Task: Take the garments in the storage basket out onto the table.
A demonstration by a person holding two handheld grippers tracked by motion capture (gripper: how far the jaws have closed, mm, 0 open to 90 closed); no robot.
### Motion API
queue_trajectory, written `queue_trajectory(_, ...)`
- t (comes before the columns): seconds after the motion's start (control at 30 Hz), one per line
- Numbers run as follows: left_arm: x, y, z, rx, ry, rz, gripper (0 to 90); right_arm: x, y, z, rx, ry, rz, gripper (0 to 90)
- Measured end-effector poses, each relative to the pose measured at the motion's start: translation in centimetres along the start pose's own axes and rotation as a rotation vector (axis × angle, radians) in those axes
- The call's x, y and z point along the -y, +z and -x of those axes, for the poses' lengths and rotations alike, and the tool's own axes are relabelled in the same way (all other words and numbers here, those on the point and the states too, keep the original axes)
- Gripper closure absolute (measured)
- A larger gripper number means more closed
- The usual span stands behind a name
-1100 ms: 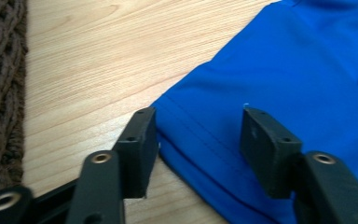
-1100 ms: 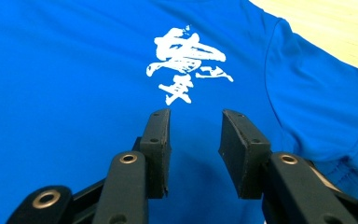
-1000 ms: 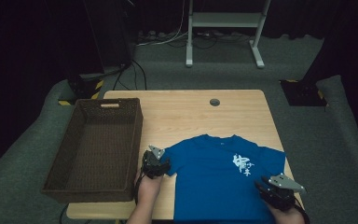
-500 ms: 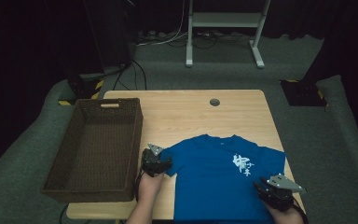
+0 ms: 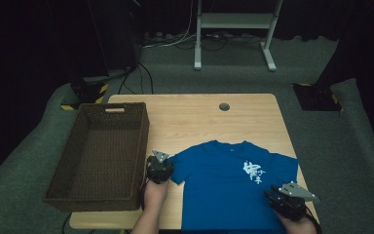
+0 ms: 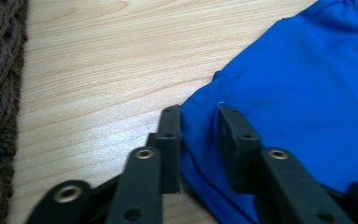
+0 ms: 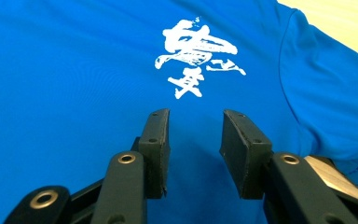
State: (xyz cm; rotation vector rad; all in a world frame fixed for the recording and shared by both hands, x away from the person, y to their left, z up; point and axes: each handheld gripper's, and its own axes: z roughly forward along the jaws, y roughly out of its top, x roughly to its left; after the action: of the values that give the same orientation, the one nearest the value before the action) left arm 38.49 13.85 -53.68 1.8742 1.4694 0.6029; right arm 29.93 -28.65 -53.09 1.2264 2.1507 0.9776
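Shirt: the blue T-shirt (image 5: 229, 183) lies flat on the counter (image 5: 195, 119), front up, white print (image 7: 196, 56) toward its right sleeve.
Left tool (image 6: 199, 122): jaws have just been closing on the left sleeve hem (image 6: 200, 116); fabric sits between them, apparently pinched.
Right tool (image 7: 196, 135): jaws apart, over the lower right of the shirt, gripping nothing.
Basket (image 5: 73, 195): just left of the left hand.
Risk: a shallow pinch could slip off the hem when lifted; one-sided pulling would drag and bunch the shirt.
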Motion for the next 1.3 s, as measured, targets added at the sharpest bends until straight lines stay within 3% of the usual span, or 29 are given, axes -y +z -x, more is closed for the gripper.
queue_trajectory(0.1, 0.0, 0.0, 0.2, 0.012, 0.016, -0.003, 86.2, 0.0, 0.0, -0.1, -0.002, -0.004, -0.001, 62.2)
queue_trajectory(0.23, -0.1, -0.7, 0.4, 0.035, 0.001, 0.022, 86.5, 0.1, 0.0, 0.0, -0.003, -0.003, -0.001, 62.2)
queue_trajectory(0.43, -1.2, -2.4, 1.4, 0.064, 0.023, 0.088, 86.4, 0.1, 0.1, 0.0, -0.012, 0.005, -0.004, 62.3)
queue_trajectory(0.7, -2.6, -4.1, 4.6, 0.119, 0.120, 0.142, 86.1, 0.1, 0.2, -0.1, -0.016, 0.002, -0.007, 62.2)
queue_trajectory(0.9, -3.0, -3.7, 6.9, 0.150, 0.176, 0.129, 86.1, 0.1, 0.2, -0.1, -0.020, 0.000, -0.010, 62.2)
queue_trajectory(1.3, -3.3, -1.1, 11.5, 0.192, 0.278, 0.054, 84.7, 0.2, 0.2, 0.0, -0.034, 0.001, -0.009, 62.2)
